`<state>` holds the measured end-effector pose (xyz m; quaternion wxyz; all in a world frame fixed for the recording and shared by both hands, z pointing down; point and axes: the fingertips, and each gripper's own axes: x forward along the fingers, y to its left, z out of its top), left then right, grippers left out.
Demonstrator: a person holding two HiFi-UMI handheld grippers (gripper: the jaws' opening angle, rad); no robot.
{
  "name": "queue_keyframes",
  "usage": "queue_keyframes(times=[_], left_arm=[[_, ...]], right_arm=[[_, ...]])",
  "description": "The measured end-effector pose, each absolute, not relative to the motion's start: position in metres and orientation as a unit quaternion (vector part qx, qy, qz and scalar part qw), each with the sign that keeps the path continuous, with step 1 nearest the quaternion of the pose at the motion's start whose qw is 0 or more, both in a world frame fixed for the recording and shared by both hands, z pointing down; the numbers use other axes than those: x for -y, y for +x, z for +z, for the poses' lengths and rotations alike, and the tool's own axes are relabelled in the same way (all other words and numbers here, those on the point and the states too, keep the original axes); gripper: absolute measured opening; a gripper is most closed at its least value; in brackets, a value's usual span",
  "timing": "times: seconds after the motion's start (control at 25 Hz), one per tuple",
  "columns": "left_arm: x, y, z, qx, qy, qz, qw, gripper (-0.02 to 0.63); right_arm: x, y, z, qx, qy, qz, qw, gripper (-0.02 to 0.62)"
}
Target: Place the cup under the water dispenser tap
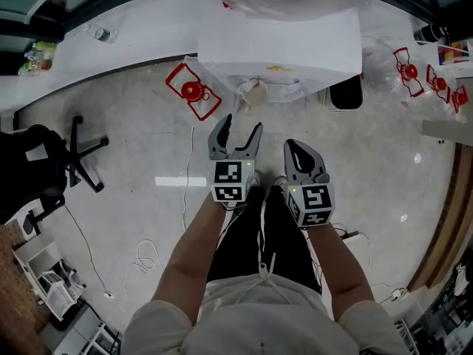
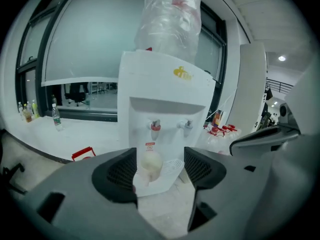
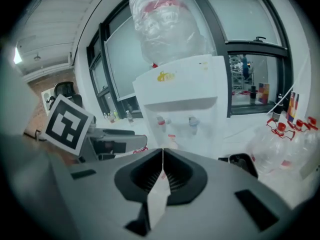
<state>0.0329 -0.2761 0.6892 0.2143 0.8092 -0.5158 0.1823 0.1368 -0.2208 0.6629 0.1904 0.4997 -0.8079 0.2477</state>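
Observation:
The white water dispenser [image 1: 281, 46] stands ahead with a big clear bottle [image 2: 170, 14] on top. A pale cup [image 2: 151, 163] sits on its drip tray [image 2: 172, 170], below the red tap [image 2: 155, 126] and left of the blue tap [image 2: 187, 126]; from above, the cup [image 1: 253, 92] shows at the dispenser's foot. My left gripper [image 1: 243, 124] is held well back from the cup, open, with nothing between its fingers [image 2: 117, 174]. My right gripper [image 1: 293, 148] hangs beside it, shut and empty, its pads [image 3: 163, 156] pressed together.
A red wire bottle carrier [image 1: 194, 89] lies on the floor left of the dispenser. A black bin [image 1: 345, 92] stands at its right, with empty red-capped bottles [image 1: 432, 80] beyond. An office chair [image 1: 44, 161] is at the far left; cables [image 1: 148, 257] trail on the floor.

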Motion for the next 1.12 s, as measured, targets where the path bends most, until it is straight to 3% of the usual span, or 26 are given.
queue_keyframes(times=[0.44,0.72,1.12], left_arm=[[0.238,0.041,0.587,0.492,0.831,0.155,0.211,0.084],[0.239,0.034,0.501,0.510,0.832,0.122,0.184,0.026],[0.252,0.012,0.393,0.493,0.861,0.071,0.102,0.020]], right_arm=[[0.214,0.138,0.577,0.804,0.516,0.241,0.173,0.029],[0.217,0.140,0.502,0.806,0.536,0.213,0.133,0.029],[0.231,0.118,0.417,0.827,0.531,0.151,0.108,0.029]])
